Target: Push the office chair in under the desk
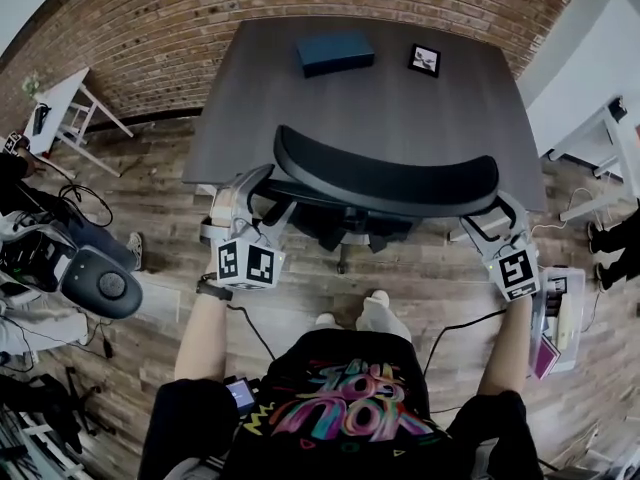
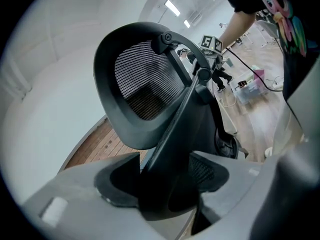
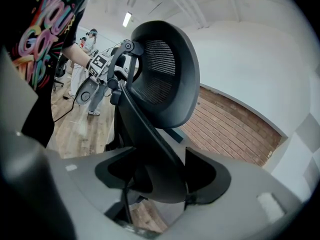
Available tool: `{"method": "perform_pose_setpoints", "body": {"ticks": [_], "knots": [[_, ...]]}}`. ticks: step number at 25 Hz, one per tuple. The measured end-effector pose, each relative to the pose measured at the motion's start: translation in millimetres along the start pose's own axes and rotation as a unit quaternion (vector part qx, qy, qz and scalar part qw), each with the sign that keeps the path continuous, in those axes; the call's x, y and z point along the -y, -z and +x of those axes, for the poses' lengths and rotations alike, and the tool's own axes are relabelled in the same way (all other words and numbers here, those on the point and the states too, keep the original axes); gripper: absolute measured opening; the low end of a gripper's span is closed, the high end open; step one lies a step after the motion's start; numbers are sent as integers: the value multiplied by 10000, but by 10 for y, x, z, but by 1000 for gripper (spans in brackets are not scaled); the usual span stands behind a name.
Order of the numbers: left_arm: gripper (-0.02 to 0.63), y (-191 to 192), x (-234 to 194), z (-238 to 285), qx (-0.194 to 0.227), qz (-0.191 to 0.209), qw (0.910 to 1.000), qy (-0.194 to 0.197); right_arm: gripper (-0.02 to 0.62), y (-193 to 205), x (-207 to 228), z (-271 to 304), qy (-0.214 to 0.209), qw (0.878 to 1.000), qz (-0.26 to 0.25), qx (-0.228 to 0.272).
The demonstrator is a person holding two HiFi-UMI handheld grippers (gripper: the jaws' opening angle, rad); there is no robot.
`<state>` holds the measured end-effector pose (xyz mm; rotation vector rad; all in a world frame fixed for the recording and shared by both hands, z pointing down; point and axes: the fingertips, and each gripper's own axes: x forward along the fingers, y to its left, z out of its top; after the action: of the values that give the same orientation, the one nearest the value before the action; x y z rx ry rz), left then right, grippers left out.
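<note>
The black mesh office chair [image 1: 385,180] stands at the near edge of the dark grey desk [image 1: 400,118], its backrest towards me and its seat partly under the desktop. My left gripper [image 1: 262,186] is at the backrest's left side. In the left gripper view the left gripper [image 2: 162,184] is shut on a black strut of the chair [image 2: 145,84] back frame. My right gripper [image 1: 497,216] holds the right side. In the right gripper view the right gripper [image 3: 157,176] is shut on the chair [image 3: 165,74] frame strut.
On the desk lie a dark blue box [image 1: 335,53] and a small marker card [image 1: 425,60]. A brick wall runs behind the desk. A white side table [image 1: 70,103] stands at left, a white desk [image 1: 600,138] at right. Cables, gear and a bin [image 1: 560,318] flank my feet.
</note>
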<state>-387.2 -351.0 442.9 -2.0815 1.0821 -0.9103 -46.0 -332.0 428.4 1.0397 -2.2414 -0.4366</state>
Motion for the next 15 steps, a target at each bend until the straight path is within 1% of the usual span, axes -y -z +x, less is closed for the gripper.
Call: {"method": "perform_pose_setpoints", "body": {"ticks": [5, 7, 10, 12, 15], "knots": [[301, 36, -20, 2, -39, -23, 10000, 30, 302, -10, -16, 14, 14, 9999, 80, -70], [301, 47, -32, 11, -75, -54, 9999, 85, 307, -13, -9, 32, 0, 9998, 122, -166], [301, 63, -26, 2, -92, -81, 9997, 200, 308, -32, -25, 65, -2, 9998, 112, -135], [301, 62, -19, -12, -67, -73, 9997, 225, 310, -27, -28, 55, 82, 9997, 144, -174], [301, 62, -41, -67, -72, -116, 9997, 222, 324, -10, 15, -23, 308, 9987, 341, -198]]}}
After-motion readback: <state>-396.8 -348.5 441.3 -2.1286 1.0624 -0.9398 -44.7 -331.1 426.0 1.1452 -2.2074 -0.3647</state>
